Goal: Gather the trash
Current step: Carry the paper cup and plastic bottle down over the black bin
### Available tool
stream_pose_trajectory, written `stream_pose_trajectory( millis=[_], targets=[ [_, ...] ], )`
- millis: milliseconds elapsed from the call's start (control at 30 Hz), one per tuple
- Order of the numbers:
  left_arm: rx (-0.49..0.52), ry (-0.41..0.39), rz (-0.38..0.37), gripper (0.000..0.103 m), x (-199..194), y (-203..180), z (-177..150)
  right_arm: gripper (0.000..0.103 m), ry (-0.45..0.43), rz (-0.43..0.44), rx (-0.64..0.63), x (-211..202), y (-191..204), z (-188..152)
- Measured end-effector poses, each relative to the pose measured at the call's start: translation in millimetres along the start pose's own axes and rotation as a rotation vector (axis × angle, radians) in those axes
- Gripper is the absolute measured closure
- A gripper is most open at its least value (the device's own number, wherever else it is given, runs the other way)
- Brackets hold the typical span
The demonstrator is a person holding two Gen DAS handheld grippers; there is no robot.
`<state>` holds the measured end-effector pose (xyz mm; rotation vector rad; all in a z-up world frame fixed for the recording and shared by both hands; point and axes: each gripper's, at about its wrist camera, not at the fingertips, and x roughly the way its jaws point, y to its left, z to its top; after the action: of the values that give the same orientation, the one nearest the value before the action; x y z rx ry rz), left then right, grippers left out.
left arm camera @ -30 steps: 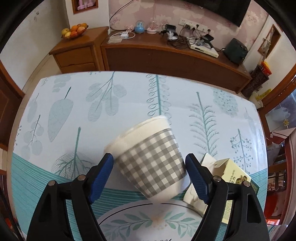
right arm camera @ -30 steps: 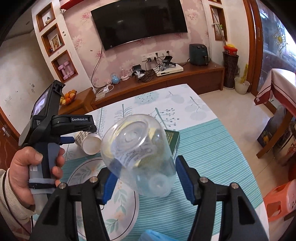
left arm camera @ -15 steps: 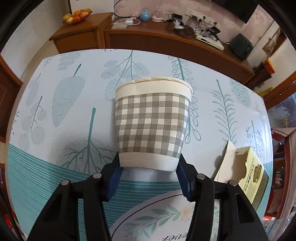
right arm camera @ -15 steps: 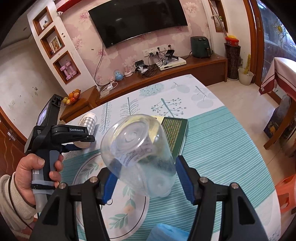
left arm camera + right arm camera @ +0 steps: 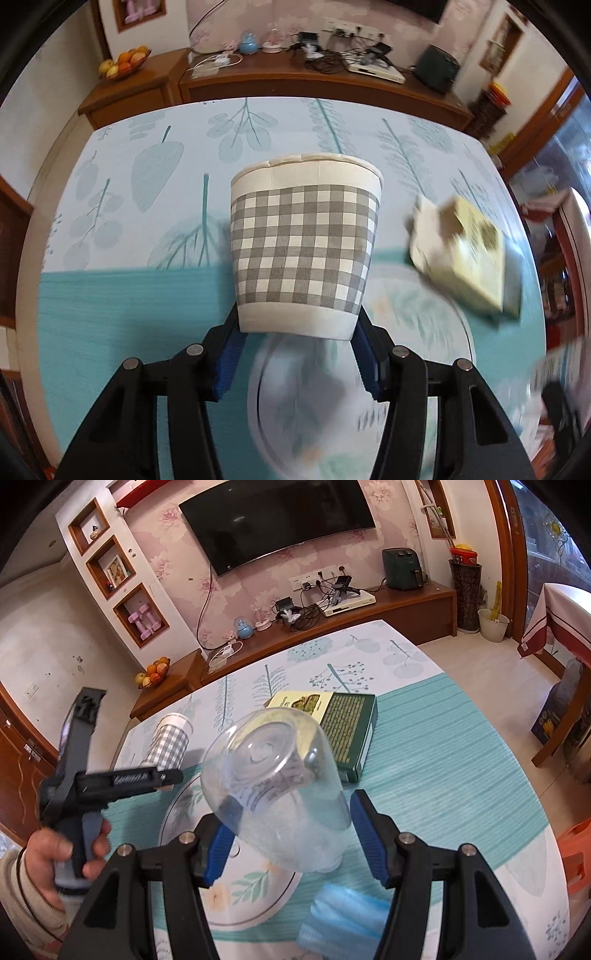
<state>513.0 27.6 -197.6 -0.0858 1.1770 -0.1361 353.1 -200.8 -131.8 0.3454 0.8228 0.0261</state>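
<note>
The left tool (image 5: 297, 356) clamps the checked cup (image 5: 304, 245) near its base; the right tool (image 5: 290, 843) clamps the clear bottle (image 5: 275, 794). Both should lift gently, uncrushed, clear of the box (image 5: 334, 725).

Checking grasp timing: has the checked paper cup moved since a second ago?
Yes. The paper cup, which lay tipped on the table beside the box, is now gripped and raised off it in the left hand-held gripper.

— What's behind the surface (image 5: 461, 746) with the leaf-print cloth?
— A long wooden cabinet (image 5: 406, 607) against the pink floral wall, with a dark television (image 5: 273, 517) mounted above it.
— Anything on the cabinet?
— A tangle of cables (image 5: 306, 609), a white flat box (image 5: 351, 602), a dark green appliance (image 5: 402, 568) and a blue globe ornament (image 5: 244, 627). A fruit bowl (image 5: 153, 672) sits on the lower cabinet at the left.
</note>
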Motion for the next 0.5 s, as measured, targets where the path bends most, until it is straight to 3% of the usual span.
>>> stream_pose_trajectory(
  millis=[267,500],
  targets=[
    [0.068,-0.05,-0.015,0.05,-78,-13,-80,0.042,-0.008,0.071,-0.04,-43,10,-25],
    [0.08,-0.087,-0.001,0.05,-145,-40,-181,0.042,-0.017,0.176,-0.117,-110,14,-70]
  ],
)
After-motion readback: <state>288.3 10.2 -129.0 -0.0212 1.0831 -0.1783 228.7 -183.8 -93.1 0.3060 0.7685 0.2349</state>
